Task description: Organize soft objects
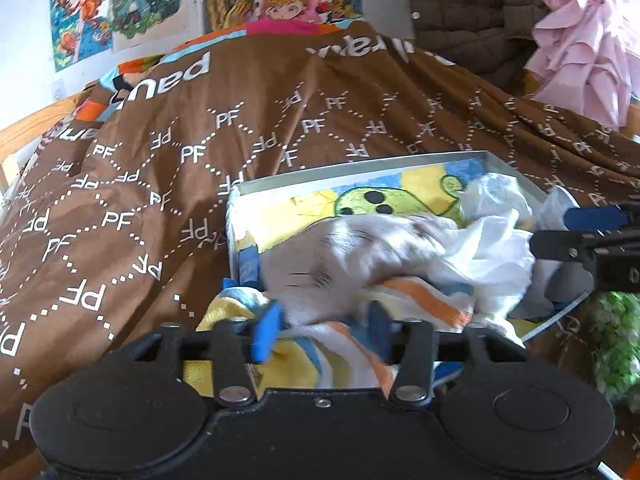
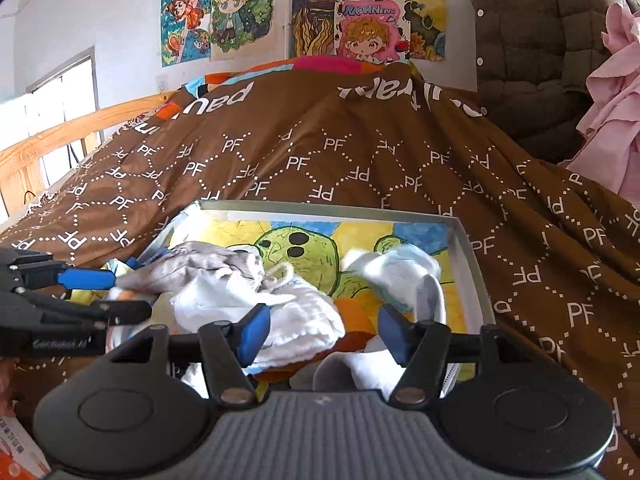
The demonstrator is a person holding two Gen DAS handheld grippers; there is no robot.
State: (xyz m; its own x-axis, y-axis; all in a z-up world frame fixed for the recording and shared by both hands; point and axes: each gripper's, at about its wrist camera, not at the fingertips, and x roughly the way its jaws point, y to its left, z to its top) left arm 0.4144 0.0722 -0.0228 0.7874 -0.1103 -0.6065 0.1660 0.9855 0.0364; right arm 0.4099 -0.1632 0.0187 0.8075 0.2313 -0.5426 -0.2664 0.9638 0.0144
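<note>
On the brown bed cover with white letters, a flat box with grey walls. On the floor of the box, a painted green turtle on yellow and blue. Inside the box, a heap of soft things. Near the left edge, a grey cloth, blurred, lying on top of a striped cloth with orange, blue and white bands. Hanging a bit over the near left corner, the end of that striped cloth. Next to the grey cloth, toward the middle and near edge, a crumpled white cloth, touching it. Toward the right edge, a small white bundle, lying over the turtle's foot. Left gripper at the near left corner of the box, blue fingers apart with the striped and grey cloths between them. Cannot tell whether pinching the cloth or only sitting around it. From the right wrist view, one blue finger of it touching the grey cloth. Right gripper at the near edge, fingers wide apart above the white cloth, holding nothing. Behind the bed, bright cartoon pictures on the wall. At the left side of the bed, a wooden rail. At the far right, a dark puffy coat and some pink frilly clothes.
</note>
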